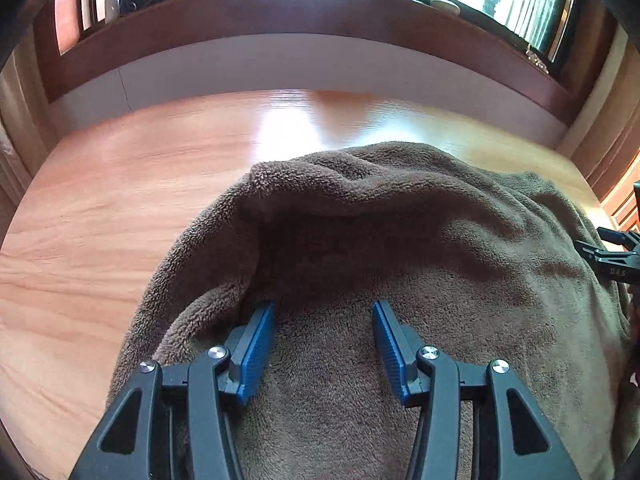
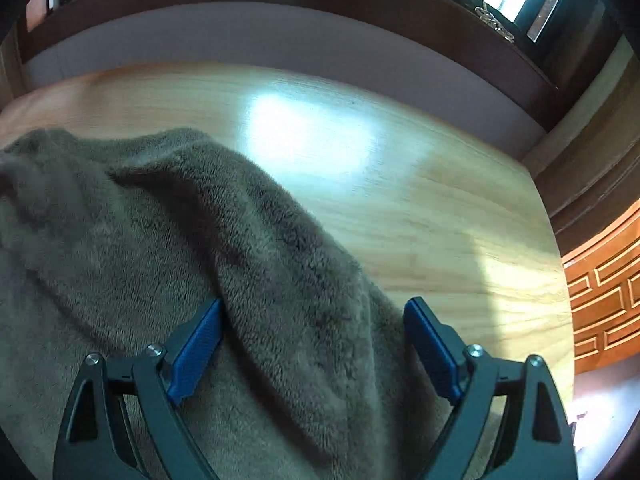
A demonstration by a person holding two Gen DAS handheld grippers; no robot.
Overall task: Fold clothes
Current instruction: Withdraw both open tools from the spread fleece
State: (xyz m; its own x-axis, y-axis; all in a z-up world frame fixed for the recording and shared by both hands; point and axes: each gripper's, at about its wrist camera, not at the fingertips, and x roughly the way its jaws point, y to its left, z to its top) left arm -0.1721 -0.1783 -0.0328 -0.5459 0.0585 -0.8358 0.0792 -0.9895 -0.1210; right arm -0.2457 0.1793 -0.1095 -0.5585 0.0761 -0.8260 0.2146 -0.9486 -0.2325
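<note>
Both your grippers are wide open over the brown fleece garment [image 1: 400, 240], heaped on the wooden table [image 1: 120, 200]. Left gripper [image 1: 324, 312] sits by a raised fold w/ nothing pinched; right gripper [image 2: 312, 312] straddles a ridge near the cloth's right edge, prob. lining up a grab.

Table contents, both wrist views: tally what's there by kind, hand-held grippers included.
Brown fleece garment: 1
Light wooden table: 1
Hand-held grippers with blue pads, both open: 2 (left hand-held gripper, right hand-held gripper)
Total: 4
</note>
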